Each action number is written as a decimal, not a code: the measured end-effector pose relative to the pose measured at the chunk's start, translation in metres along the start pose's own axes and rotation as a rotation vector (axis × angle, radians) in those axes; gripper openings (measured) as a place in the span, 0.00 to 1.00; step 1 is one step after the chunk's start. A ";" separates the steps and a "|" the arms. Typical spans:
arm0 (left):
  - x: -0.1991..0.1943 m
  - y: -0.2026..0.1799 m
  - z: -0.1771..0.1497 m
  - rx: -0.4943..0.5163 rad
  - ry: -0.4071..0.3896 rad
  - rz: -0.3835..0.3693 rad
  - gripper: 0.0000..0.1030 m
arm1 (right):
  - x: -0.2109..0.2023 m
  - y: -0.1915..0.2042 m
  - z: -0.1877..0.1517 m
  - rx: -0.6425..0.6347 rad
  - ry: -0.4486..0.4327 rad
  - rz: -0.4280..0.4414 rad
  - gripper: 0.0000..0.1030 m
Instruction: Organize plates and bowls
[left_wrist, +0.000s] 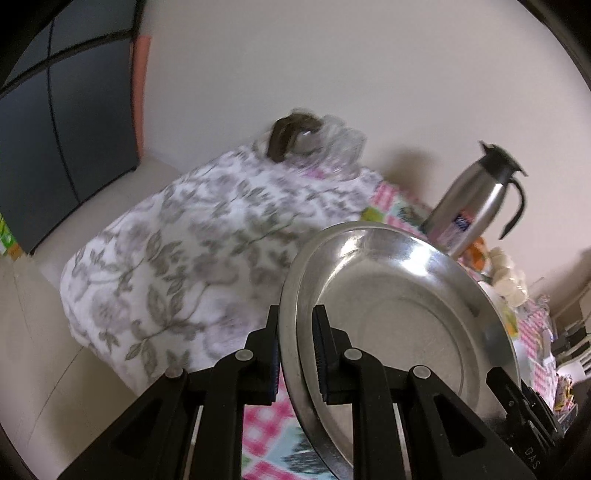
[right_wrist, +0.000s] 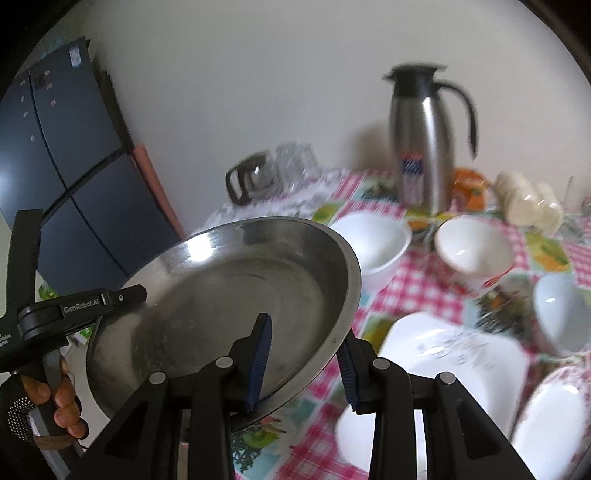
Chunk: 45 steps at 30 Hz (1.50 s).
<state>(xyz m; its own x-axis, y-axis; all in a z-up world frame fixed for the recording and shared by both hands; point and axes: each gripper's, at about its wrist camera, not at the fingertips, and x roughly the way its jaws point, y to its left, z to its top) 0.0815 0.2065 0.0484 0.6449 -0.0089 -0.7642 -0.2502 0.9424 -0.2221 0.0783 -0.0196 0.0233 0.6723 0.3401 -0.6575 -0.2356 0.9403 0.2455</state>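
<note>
A steel plate (left_wrist: 399, 314) is held tilted above the table. My left gripper (left_wrist: 295, 350) is shut on its left rim. My right gripper (right_wrist: 306, 362) has its jaws around the plate's (right_wrist: 221, 295) right rim, with a gap between the right pad and the rim. The left gripper's body (right_wrist: 74, 306) shows at the plate's far side in the right wrist view. White bowls (right_wrist: 373, 240) (right_wrist: 472, 243) (right_wrist: 561, 310) and a white square plate (right_wrist: 454, 354) sit on the checked tablecloth (right_wrist: 417, 288). A flowered bowl (right_wrist: 554, 413) is at the lower right.
A steel thermos jug (right_wrist: 421, 140) stands at the back of the table. A glass pot with brown handle (left_wrist: 291, 136) and glasses (left_wrist: 343, 147) stand at the far corner on a floral cloth (left_wrist: 177, 251). A dark fridge (right_wrist: 66, 177) stands left. Eggs (right_wrist: 528, 199) lie at the right.
</note>
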 end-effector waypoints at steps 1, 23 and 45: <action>-0.004 -0.009 0.002 0.008 -0.007 -0.010 0.16 | -0.008 -0.004 0.002 0.002 -0.017 -0.007 0.36; -0.041 -0.182 -0.010 0.181 -0.032 -0.224 0.16 | -0.159 -0.124 0.012 0.178 -0.301 -0.161 0.36; 0.005 -0.204 -0.047 0.159 0.097 -0.253 0.16 | -0.166 -0.168 -0.014 0.217 -0.228 -0.255 0.36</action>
<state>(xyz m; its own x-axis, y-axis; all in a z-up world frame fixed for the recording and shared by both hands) 0.1021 -0.0017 0.0612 0.5982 -0.2743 -0.7529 0.0306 0.9467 -0.3207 -0.0032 -0.2341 0.0812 0.8342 0.0627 -0.5480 0.0960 0.9618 0.2562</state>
